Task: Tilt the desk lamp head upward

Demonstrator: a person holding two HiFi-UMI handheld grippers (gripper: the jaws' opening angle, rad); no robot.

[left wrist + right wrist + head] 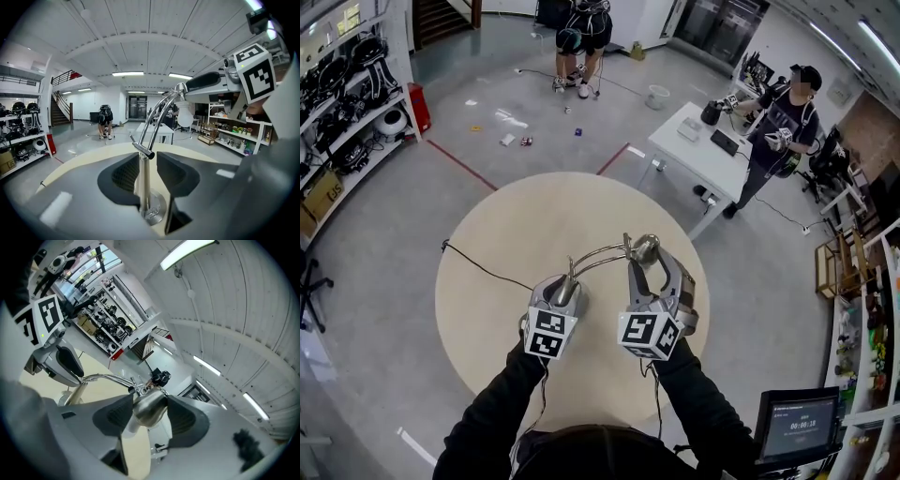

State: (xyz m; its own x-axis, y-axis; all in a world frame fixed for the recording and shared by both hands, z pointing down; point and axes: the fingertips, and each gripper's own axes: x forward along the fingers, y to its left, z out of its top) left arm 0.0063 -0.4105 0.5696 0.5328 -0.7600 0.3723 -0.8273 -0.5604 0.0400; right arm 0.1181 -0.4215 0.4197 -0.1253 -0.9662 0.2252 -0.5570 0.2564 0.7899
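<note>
A chrome desk lamp stands on the round beige table [506, 244]. Its upright post [144, 183] rises from a round base [154, 213] between the jaws of my left gripper [147, 168]. The post lies close to the left pad, with a gap to the right one. Seen from the head view, the left gripper [567, 291] sits low at the post [570, 281]. The curved arm [600, 255] leads to the lamp head [645, 248]. My right gripper [149, 416] is shut on the lamp head [149, 408], both pads against its chrome shade.
The lamp's black cable [483, 267] trails left across the table. Beyond the table stand a white desk [694, 150], a person beside it [778, 131], another person [581, 37] at the back, shelves with gear [347, 103] on the left and a monitor [802, 427] at lower right.
</note>
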